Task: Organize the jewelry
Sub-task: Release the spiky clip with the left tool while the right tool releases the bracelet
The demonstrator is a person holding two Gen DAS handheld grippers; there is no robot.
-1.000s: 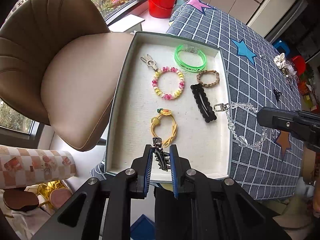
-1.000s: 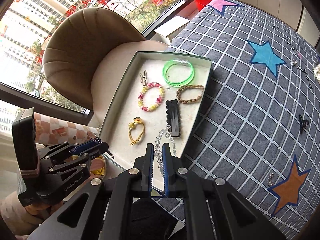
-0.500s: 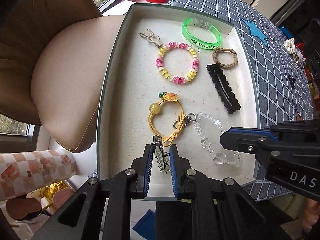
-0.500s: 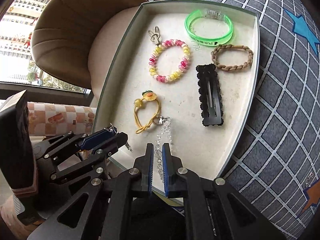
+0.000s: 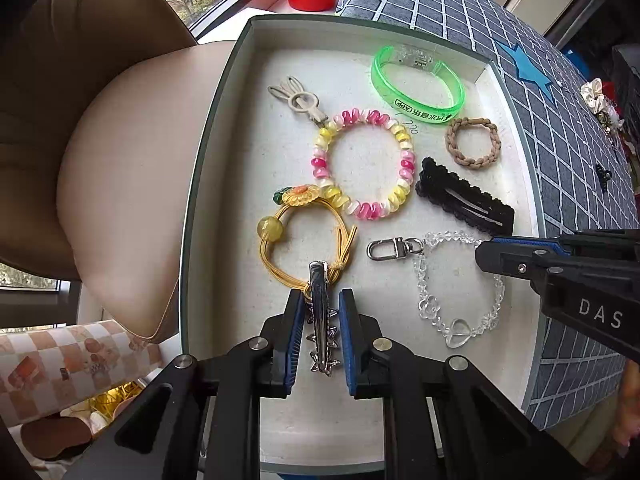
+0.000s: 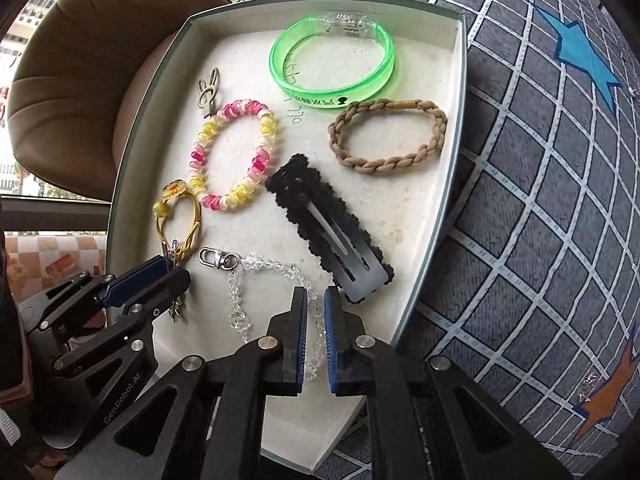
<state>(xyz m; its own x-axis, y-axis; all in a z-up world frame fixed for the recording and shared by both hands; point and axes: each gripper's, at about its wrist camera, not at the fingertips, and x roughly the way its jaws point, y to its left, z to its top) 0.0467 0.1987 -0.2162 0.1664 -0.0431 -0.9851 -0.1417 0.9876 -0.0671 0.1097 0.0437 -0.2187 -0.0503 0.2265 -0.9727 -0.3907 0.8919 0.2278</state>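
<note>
The tray [image 5: 224, 92] had a matt, chalky white floor and dull grey-green walls. A silver hair clip [image 5: 320, 320] looked like polished metal, glossy and spiked. The crystal bead chain [image 5: 460, 312] was clear and glassy, with a shiny metal clasp. The green bangle [image 5: 416, 84] was translucent glossy plastic. The black snap clip [image 6: 328, 232] had a fuzzy cloth edge. The braided tan band [image 6: 388, 136] looked like matt woven cord. The surface [image 6: 540, 200] wore coarse checked cloth.
</note>
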